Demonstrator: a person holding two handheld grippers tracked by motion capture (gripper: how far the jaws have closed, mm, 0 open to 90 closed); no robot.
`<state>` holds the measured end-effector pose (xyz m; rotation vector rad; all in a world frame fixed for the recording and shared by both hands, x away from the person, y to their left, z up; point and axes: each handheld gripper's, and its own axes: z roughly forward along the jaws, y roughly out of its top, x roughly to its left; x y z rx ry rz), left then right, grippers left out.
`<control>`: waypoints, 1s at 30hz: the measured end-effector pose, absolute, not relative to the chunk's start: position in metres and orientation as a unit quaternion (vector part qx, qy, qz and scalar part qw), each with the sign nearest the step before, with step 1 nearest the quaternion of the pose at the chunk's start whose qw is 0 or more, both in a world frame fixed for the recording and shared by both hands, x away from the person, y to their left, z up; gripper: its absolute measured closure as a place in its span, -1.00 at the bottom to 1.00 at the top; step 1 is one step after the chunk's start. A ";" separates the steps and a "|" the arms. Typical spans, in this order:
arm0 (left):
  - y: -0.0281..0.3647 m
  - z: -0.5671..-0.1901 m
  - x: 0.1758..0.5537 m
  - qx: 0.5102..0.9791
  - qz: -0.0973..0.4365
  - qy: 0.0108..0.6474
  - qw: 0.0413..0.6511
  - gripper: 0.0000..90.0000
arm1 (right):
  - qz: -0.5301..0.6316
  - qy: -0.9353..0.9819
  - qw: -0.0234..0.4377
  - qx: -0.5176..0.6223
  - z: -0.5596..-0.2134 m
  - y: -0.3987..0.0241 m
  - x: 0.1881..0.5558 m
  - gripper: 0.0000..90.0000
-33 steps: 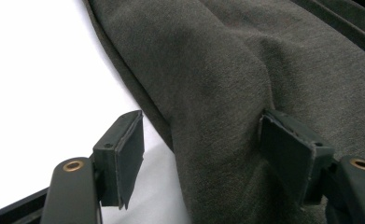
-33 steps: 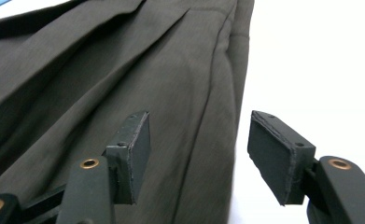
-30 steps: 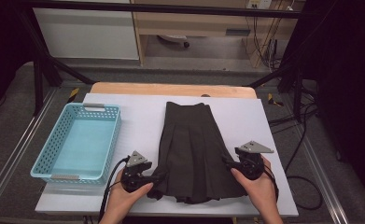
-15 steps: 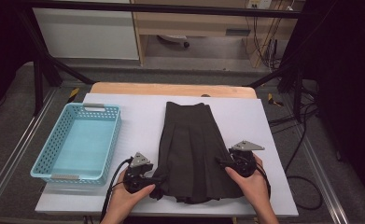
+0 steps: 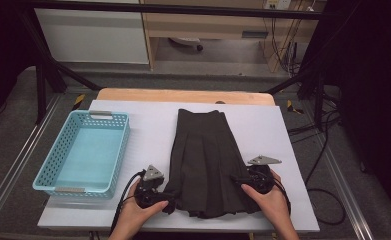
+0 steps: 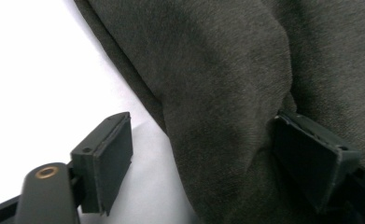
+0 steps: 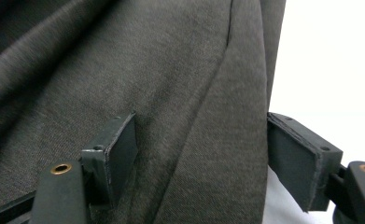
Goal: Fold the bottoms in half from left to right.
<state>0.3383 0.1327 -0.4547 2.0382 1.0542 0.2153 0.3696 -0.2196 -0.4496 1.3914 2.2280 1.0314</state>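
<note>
**Skirt laid flat, both claws loosened at its hem corners**

The white tabletop (image 5: 148, 117) carries everything, largest first the dark pleated skirt (image 5: 207, 160). It lies flat down the middle, its narrow waistband toward the far edge and its flared hem toward the near edge where the person sits. That layout puts the two widest corners of the cloth within easy reach of both hands, which is probably why the grips sit there and not at the waist.

The turquoise perforated basket (image 5: 117, 150) stands well apart from the skirt, along the left edge, open side up and with nothing in it. It looks like the place meant for the garment once it is gathered or folded.

The left claw (image 5: 169, 205) sits at the near left corner of the hem. In the left gripper view the skirt's edge (image 6: 227, 116) lies between the jaws, one jaw on bare tabletop and clear of the cloth, the other against a fold; the jaws have just been opening, so the fabric is released rather than pinched.

The right claw (image 5: 239, 181) sits at the right side of the hem. In the right gripper view a pleat (image 7: 217, 140) runs between the jaws with gaps on both sides; they too have just been opening, and the cloth lies slack.
</note>
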 end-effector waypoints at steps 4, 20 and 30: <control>0.132 -0.454 0.337 0.814 0.085 0.411 0.401 -0.59 | 0.355 0.779 0.160 0.492 -0.453 -0.218 0.368 -0.36; 0.130 -0.453 0.331 0.824 0.058 0.392 0.405 0.55 | 0.341 0.793 0.146 0.484 -0.446 -0.208 0.353 0.74; 0.135 -0.447 0.317 0.841 0.053 0.375 0.388 0.76 | 0.337 0.800 0.145 0.475 -0.442 -0.200 0.327 0.84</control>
